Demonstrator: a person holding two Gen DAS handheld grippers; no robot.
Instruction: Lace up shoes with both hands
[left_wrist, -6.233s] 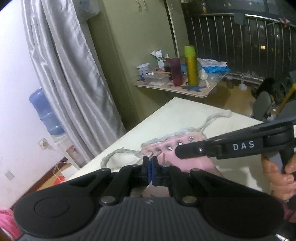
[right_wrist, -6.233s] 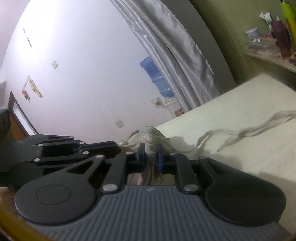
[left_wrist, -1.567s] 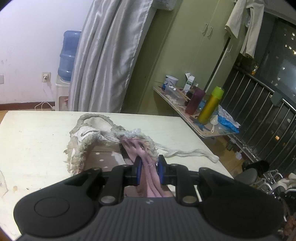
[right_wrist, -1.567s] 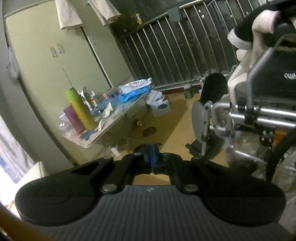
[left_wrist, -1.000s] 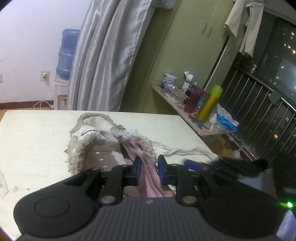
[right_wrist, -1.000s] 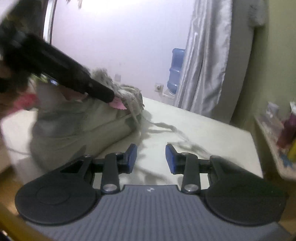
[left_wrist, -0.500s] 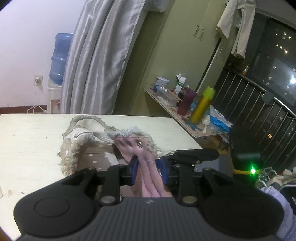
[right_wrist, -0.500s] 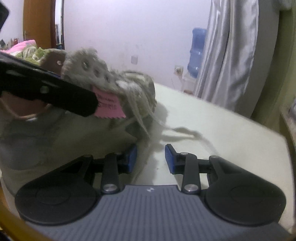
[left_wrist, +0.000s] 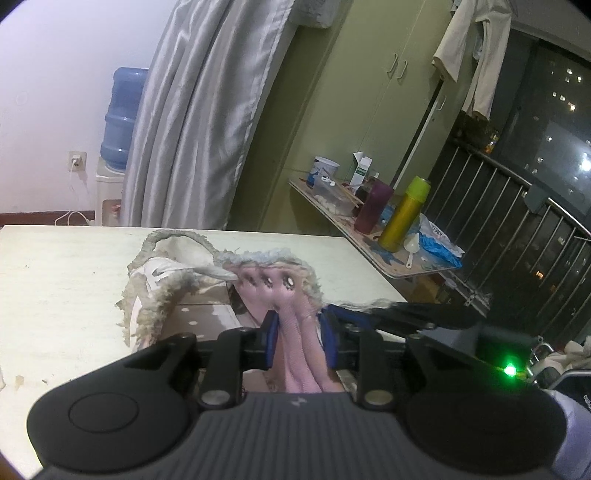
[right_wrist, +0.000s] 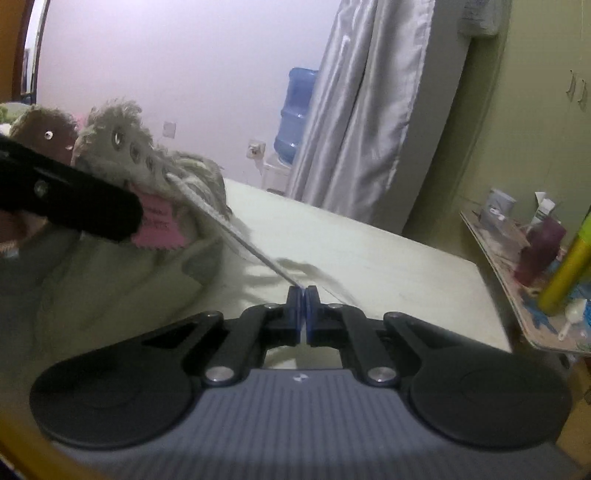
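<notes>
Left gripper (left_wrist: 298, 336): clamps the fuzzy pink shoe's eyelet flap (left_wrist: 295, 332).
Right gripper (right_wrist: 303, 300): pressed together — pinching the taut grey lace (right_wrist: 236, 230).

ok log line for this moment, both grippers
left gripper: shut on shoe tongue | right gripper: shut on lace, taut from eyelets | shoe: on table

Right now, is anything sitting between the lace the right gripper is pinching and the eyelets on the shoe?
Nothing visible does. The lace runs taut from the right gripper straight to the eyelets. The left gripper, clamped on the pink tongue, sits beside that line, not across it.
</notes>
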